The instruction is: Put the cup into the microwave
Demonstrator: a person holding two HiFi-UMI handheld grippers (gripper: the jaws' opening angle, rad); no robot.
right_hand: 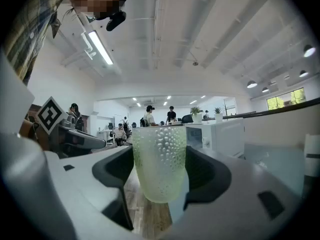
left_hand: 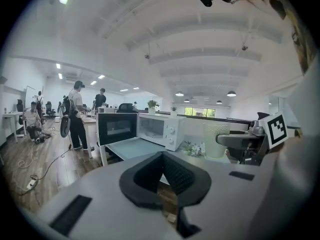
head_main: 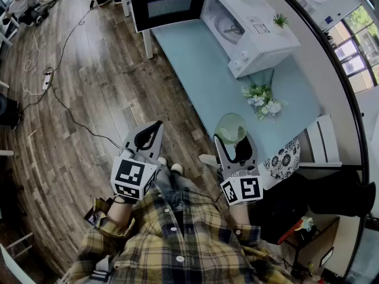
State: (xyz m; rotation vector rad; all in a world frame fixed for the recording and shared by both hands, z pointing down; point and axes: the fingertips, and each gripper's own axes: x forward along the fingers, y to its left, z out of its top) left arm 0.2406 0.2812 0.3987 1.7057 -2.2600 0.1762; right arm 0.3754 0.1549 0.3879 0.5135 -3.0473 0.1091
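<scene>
- wood flooring (head_main: pixel 89 99) lies under the person, who stands at the near end of a pale blue table (head_main: pixel 195 70) in an open office.
- left gripper (left_hand: pixel 161 156) hangs low over the floor, tipped a little downward. its dark pads are pressed together at the tip with nothing between them, so it looks parked out of the way.
- right gripper (head_main: pixel 232 138) is held level, which keeps the cup (right_hand: pixel 159 159) upright. its jaws are spread wide and pinch the pebbled green glass from both sides (about as wide as this grip seems to go).
- the cup hangs over the near table edge, clear of the surface, apparently mid-carry.
- a small flower bunch (head_main: pixel 260 99) sits on the table between cup and goal, so the path probably has to skirt it.
- at the far end, the white microwave (head_main: pixel 260 40) stands with its door (head_main: pixel 169 6) swung fully open, its cavity ready for the cup.
</scene>
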